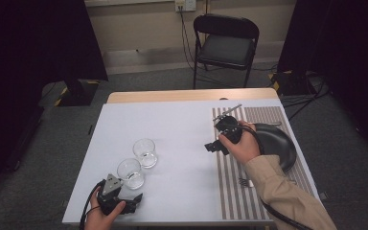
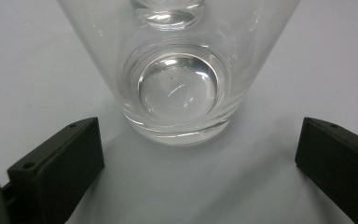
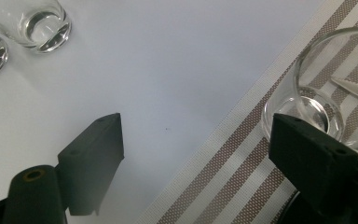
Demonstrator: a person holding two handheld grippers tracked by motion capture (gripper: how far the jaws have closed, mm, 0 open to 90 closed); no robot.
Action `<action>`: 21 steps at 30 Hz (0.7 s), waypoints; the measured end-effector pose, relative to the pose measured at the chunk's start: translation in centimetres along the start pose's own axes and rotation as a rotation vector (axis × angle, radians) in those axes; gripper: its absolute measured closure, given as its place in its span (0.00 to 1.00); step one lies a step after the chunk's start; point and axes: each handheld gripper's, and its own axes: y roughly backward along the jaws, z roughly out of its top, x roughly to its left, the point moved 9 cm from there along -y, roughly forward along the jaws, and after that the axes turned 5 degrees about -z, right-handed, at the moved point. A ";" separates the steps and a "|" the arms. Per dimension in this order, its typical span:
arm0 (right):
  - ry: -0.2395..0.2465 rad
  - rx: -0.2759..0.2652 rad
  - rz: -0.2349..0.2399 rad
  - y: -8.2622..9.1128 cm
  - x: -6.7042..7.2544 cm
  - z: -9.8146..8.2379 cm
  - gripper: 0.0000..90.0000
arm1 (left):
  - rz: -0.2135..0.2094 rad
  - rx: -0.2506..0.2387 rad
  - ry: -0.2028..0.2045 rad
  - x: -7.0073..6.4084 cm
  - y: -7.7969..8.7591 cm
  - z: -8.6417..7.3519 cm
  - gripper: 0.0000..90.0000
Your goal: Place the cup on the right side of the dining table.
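No brand, label or writing readable anywhere. Left hand-held gripper (image 1: 136, 197) low at the near edge of the white surface (image 1: 182, 139), jaws spread wide and released, either side of the near glass (image 2: 179, 70) without touching it. Near glass upright on the surface, just beyond the jaw tips, with a second glass (image 1: 145, 152) just behind it, close but whether touching cannot be told. Right hand-held gripper (image 3: 196, 158) at the inner edge of the striped placemat (image 1: 230, 187), also open, gripping nothing. Third glass (image 3: 335, 93) standing on the placemat by the right jaw, partly hidden behind it. Black plate (image 1: 280, 141) on the placemat, partly covered by the right hand (image 1: 242, 143); fork (image 1: 244, 182) lying near the sleeve. Folding chair (image 1: 225, 43) beyond the far edge.
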 end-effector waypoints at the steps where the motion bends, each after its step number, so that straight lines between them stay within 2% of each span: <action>1: -0.003 0.001 0.000 0.0 0.1 -0.1 0.19 | 0.000 0.000 0.000 0.0 0.0 0.0 0.00; 21: 0.001 0.012 0.040 -0.8 1.7 -1.6 0.19 | 0.001 0.002 -0.002 0.0 0.0 0.0 0.00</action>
